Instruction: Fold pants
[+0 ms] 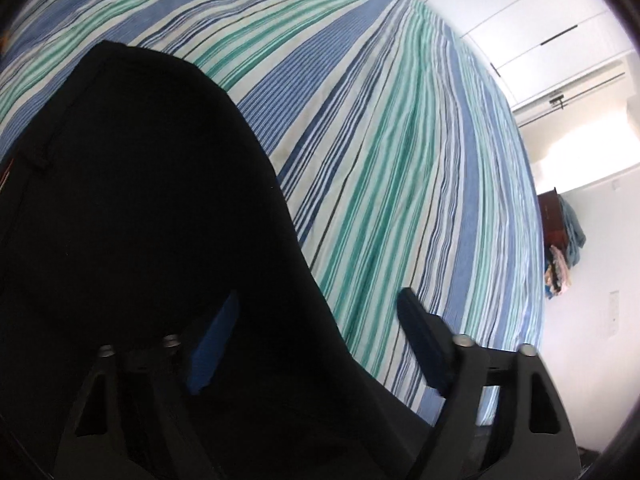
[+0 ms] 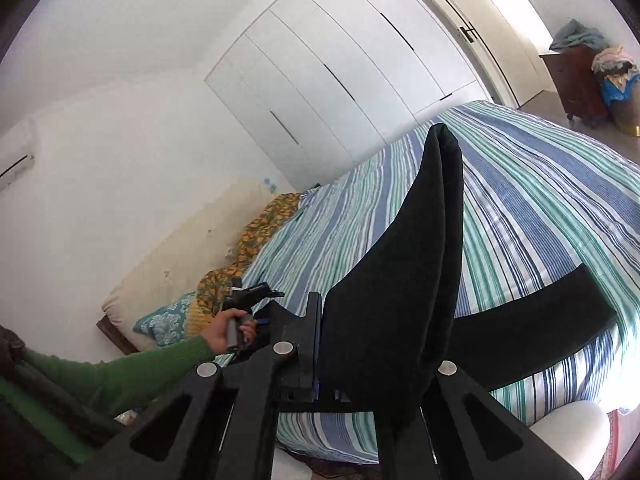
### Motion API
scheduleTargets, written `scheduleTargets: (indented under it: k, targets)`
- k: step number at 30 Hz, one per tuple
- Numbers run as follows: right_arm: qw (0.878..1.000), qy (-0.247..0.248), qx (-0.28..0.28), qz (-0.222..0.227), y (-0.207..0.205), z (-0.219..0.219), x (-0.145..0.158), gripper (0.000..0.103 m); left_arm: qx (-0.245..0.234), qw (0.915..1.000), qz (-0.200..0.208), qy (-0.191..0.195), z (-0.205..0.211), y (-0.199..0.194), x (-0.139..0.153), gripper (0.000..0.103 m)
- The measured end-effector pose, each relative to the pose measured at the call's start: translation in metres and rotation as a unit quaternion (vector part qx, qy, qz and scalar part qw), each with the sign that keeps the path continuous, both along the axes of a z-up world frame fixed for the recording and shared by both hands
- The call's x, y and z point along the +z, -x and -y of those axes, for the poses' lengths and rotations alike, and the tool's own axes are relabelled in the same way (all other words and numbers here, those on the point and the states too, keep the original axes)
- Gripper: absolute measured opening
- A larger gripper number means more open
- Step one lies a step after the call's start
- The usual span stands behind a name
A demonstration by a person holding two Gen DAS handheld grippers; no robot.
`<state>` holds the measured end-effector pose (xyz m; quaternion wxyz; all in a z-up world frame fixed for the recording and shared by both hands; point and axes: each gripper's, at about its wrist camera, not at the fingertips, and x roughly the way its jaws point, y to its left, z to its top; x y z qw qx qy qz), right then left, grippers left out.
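Note:
The black pants [image 1: 140, 200] lie on the striped bed sheet [image 1: 380, 160] and fill the left half of the left wrist view. My left gripper [image 1: 318, 296] hovers over their edge. Its blue-padded finger [image 1: 212, 344] is above the cloth, the other finger [image 1: 420, 340] is above the sheet, and a wide gap stands between them. In the right wrist view my right gripper [image 2: 332, 360] is shut on a fold of the pants [image 2: 400, 260], lifted off the bed. One leg [image 2: 540, 328] trails on the sheet. A hand in a green sleeve [image 2: 224, 332] holds the left gripper [image 2: 276, 293].
White wardrobe doors [image 2: 340, 80] line the far side of the bed. Patterned pillows [image 2: 256, 236] lie at the head by the wall. A dark dresser [image 2: 576, 80] heaped with clothes stands in the far corner. A white rounded object [image 2: 568, 432] sits at the bed's near edge.

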<state>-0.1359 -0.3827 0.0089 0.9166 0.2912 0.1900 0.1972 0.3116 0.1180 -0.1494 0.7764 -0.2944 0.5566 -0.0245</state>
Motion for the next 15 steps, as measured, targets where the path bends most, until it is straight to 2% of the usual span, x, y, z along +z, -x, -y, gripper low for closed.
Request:
scheduleTargets:
  k: [1,2,4,7,9,11,12,13,15]
  targets:
    - [1.000,0.005,0.005,0.005,0.004,0.001,0.001,0.005,-0.005,0.9999,-0.007,0.014,-0.001,0.002,-0.005,0.014]
    - [1.000,0.011,0.006,0.009,0.006,0.002,0.002,0.005,-0.002,0.9996,-0.012,0.026,-0.004,0.006,-0.006,0.005]
    - [1.000,0.020,0.000,-0.007,-0.001,0.008,-0.004,0.005,0.012,0.9993,0.018,0.030,-0.011,0.019,0.009,0.004]
    - [0.996,0.030,-0.042,-0.077,-0.040,0.029,-0.031,0.005,0.011,0.9924,0.118,0.033,-0.025,0.049,0.070,0.005]
    - [0.993,0.035,-0.063,-0.095,-0.069,0.040,-0.045,0.005,0.018,0.9789,0.203,0.008,-0.038,0.090,0.122,0.007]
    - [0.994,0.015,-0.064,-0.089,-0.098,0.047,-0.045,0.005,0.039,0.9626,0.267,-0.019,-0.055,0.139,0.150,0.012]
    - [0.995,0.005,-0.058,-0.086,-0.110,0.049,-0.045,0.005,0.056,0.9576,0.281,-0.027,-0.063,0.163,0.149,0.014]
    - [0.994,0.005,-0.058,-0.088,-0.120,0.052,-0.045,0.005,0.073,0.9566,0.280,-0.032,-0.069,0.183,0.140,0.014]
    - [0.992,0.017,-0.059,-0.106,-0.138,0.057,-0.057,0.005,0.096,0.9661,0.238,-0.027,-0.071,0.213,0.094,0.019]
